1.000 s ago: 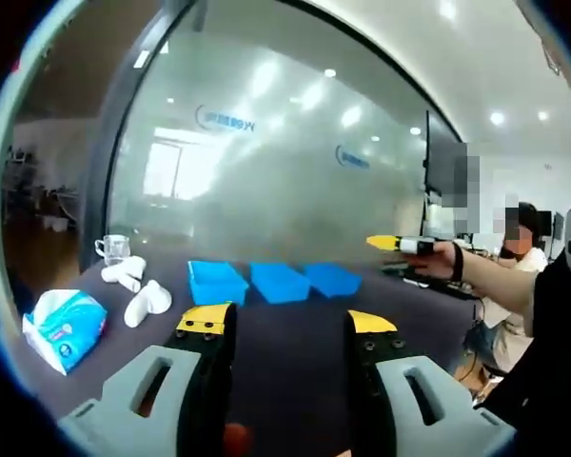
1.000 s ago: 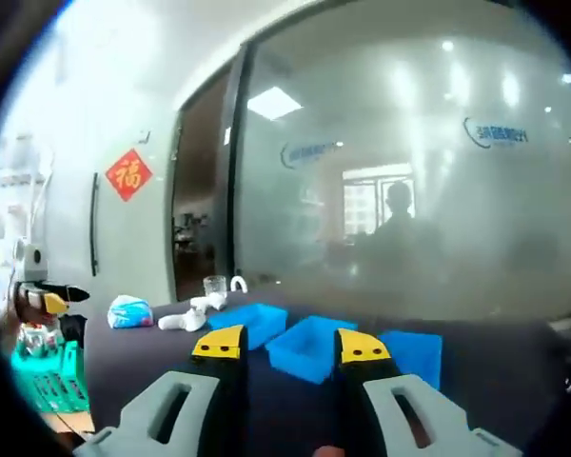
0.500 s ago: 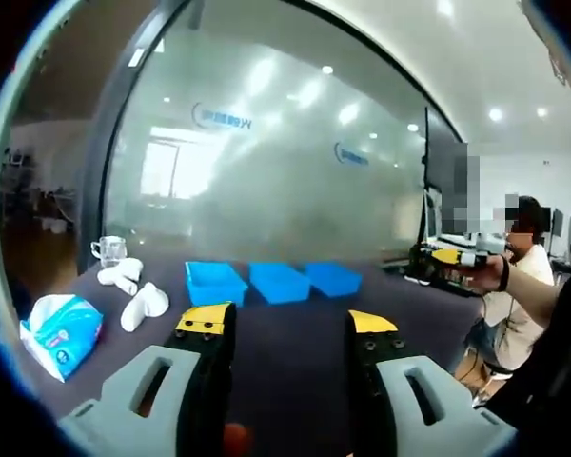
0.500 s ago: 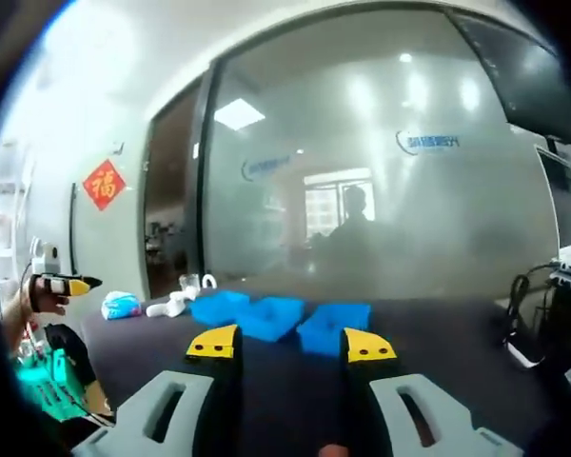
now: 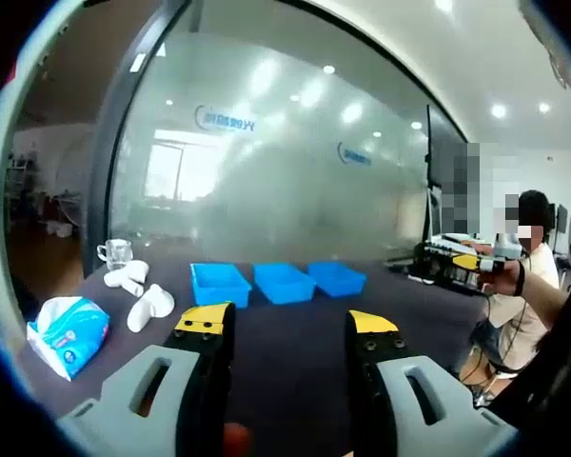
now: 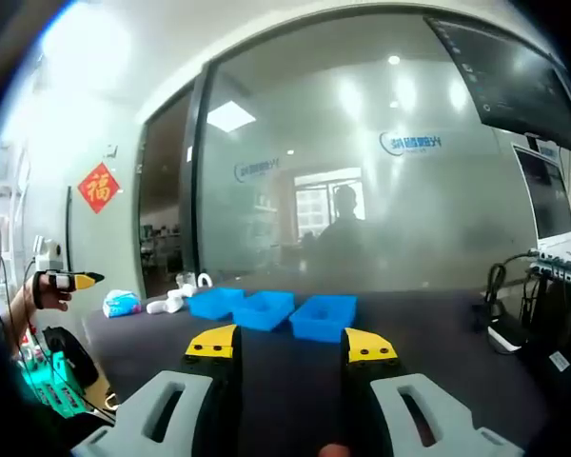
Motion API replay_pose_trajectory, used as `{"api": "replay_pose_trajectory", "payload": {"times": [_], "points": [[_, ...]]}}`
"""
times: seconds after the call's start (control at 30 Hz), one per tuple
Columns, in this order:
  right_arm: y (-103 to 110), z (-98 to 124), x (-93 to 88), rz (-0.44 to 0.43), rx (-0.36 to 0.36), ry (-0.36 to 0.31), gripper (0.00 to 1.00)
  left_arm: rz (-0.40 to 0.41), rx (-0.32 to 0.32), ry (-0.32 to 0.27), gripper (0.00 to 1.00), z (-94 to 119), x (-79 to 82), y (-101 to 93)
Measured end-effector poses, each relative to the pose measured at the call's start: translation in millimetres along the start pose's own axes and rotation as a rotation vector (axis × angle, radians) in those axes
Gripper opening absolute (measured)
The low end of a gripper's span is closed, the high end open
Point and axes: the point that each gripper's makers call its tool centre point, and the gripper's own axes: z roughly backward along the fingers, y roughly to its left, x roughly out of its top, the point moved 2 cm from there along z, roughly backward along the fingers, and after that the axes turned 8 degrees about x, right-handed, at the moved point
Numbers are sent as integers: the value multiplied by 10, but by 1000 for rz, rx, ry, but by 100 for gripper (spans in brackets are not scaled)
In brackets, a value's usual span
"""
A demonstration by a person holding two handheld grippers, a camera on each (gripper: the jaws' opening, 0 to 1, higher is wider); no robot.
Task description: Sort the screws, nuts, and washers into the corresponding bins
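Observation:
Three blue bins stand in a row on the dark table, beyond my left gripper, whose yellow-tipped jaws are open with nothing between them. The right gripper view has the same bins past my right gripper, which is also open and holds nothing. A hand carries the right gripper at the right side of the left gripper view. At the left side of the right gripper view, a hand carries the left gripper. Both grippers are well short of the bins.
A blue tissue pack, white lumpy objects and a glass cup lie left of the bins. A frosted glass wall runs behind the table. A green crate sits low left, with cables and a monitor at right.
In the left gripper view the hand with the right gripper has dropped lower and moved right. The right gripper view has swung, bringing the monitor and cables in at the right.

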Motion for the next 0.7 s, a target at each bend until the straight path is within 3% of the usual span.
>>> {"api": "replay_pose_trajectory", "payload": {"times": [0.7], "points": [[92, 5, 54, 17, 6, 3, 38, 7, 5, 0, 44, 45, -39, 28]]}}
